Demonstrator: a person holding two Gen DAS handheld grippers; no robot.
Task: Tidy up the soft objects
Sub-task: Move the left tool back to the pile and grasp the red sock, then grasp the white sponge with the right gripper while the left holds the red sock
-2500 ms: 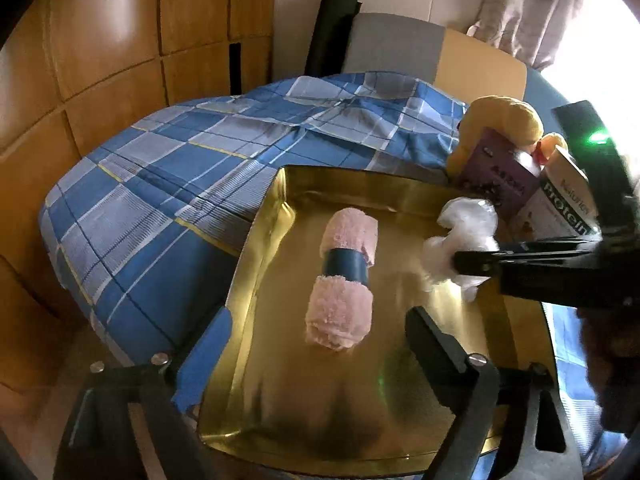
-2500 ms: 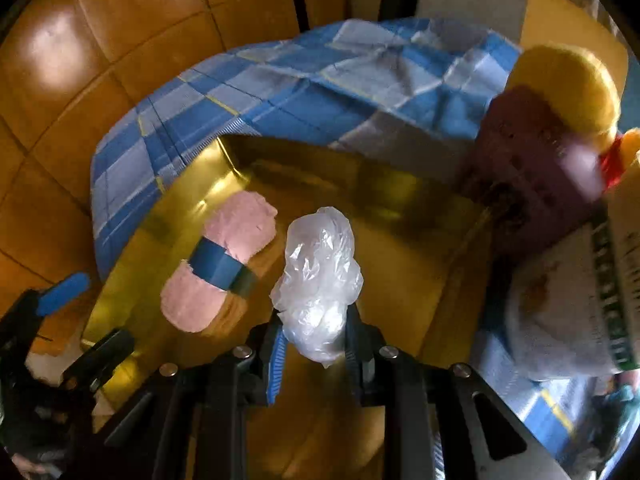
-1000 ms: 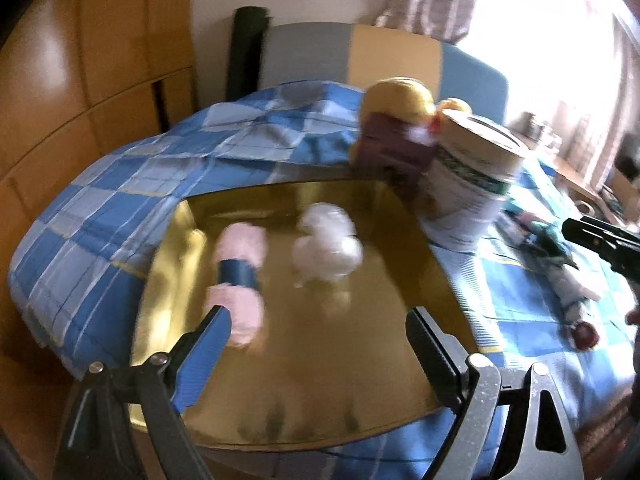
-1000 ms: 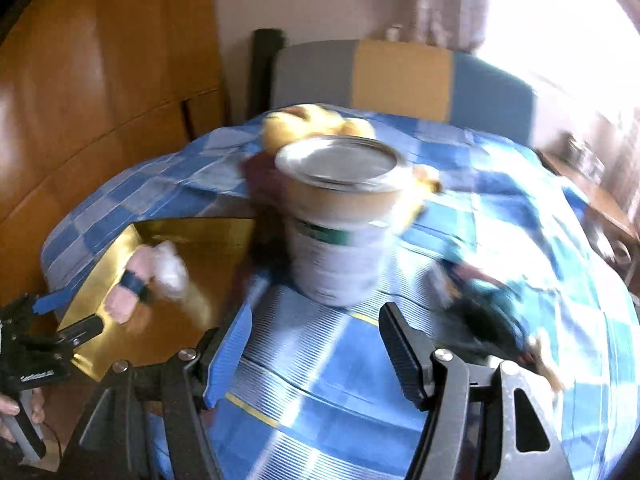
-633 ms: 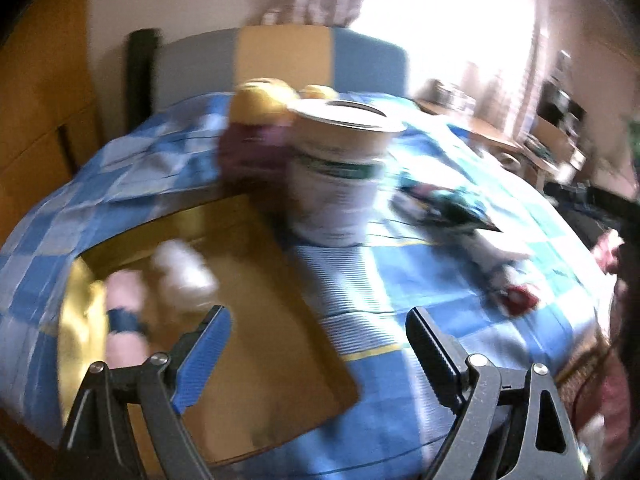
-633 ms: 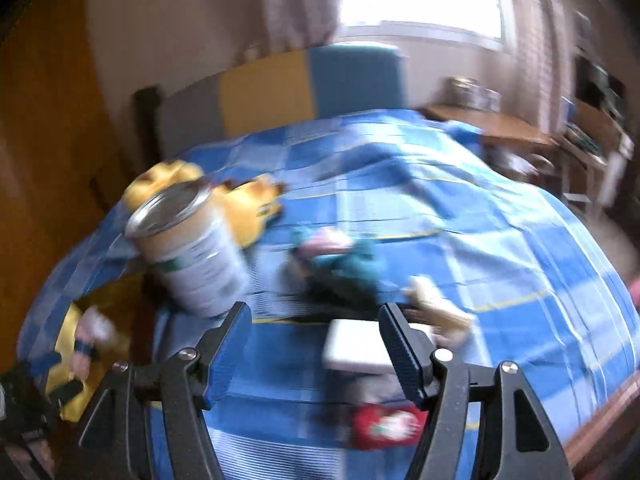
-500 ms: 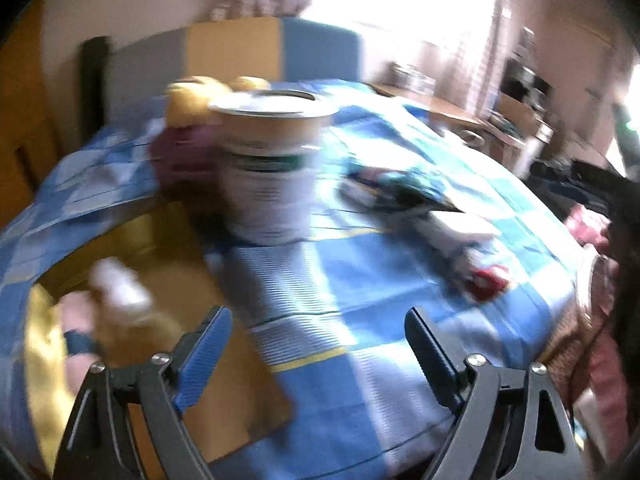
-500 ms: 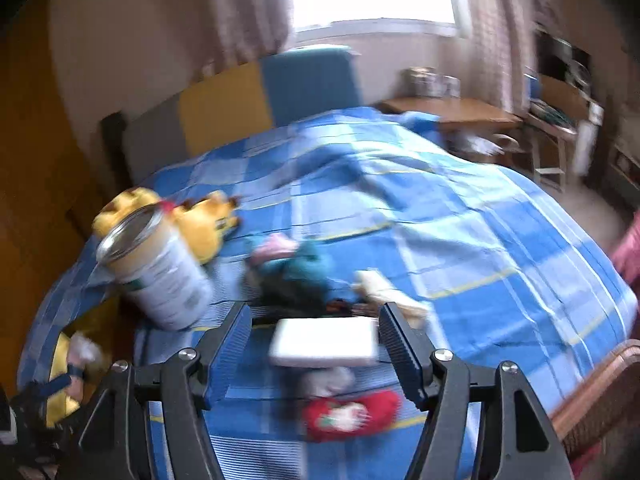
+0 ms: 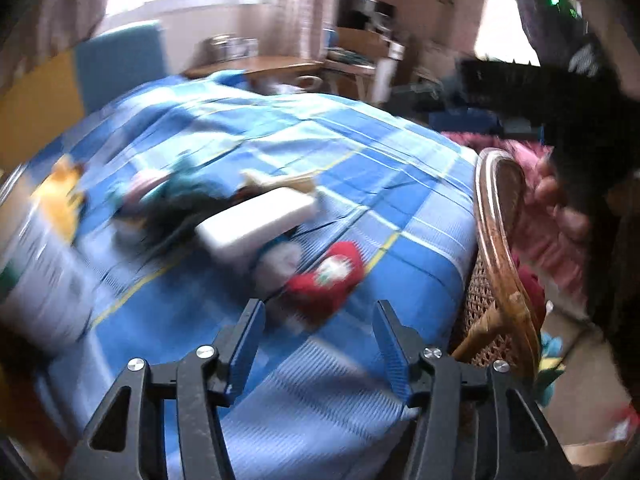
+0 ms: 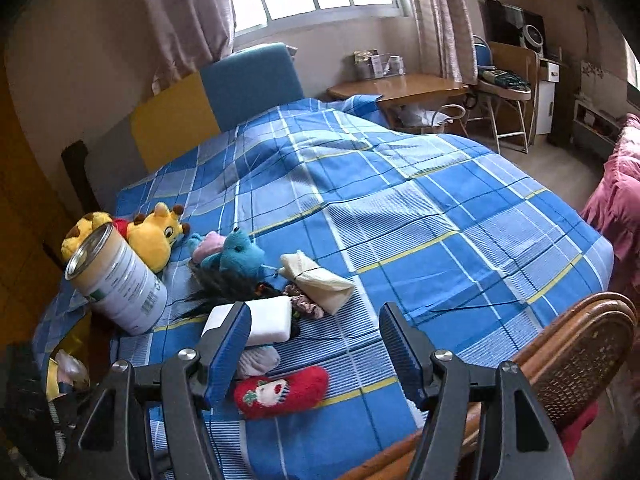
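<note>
Plainly there is a good deal left to do: most of the soft things lie loose on the blue checked bedspread (image 10: 400,208). Near the foot of the bed I can see a red fuzzy pouch (image 10: 281,391), a white block (image 10: 256,320) just beyond it with a pale bundle of cloth (image 10: 258,361) tucked between the two, a cream fabric roll (image 10: 318,280), a teal plush toy (image 10: 236,258) beside a dark tangle that I cannot make out, and a yellow plush toy (image 10: 154,232) behind a tall tin can (image 10: 116,284). Whether the can holds anything I cannot tell; its top looks closed. At the far left edge of the right camera's view a sliver of a gold tray (image 10: 52,376) shows, with something pale lying in it, so I'd judge a small part of the sorting is done. The right gripper (image 10: 316,344) hangs over the bed with its jaws spread wide and nothing between them, the red pouch lying just below its left finger. The left gripper (image 9: 320,344) is likewise spread and empty, its view badly smeared, pointing toward the same pouch. A wicker chair (image 10: 576,344) stands against the bed's corner.
</note>
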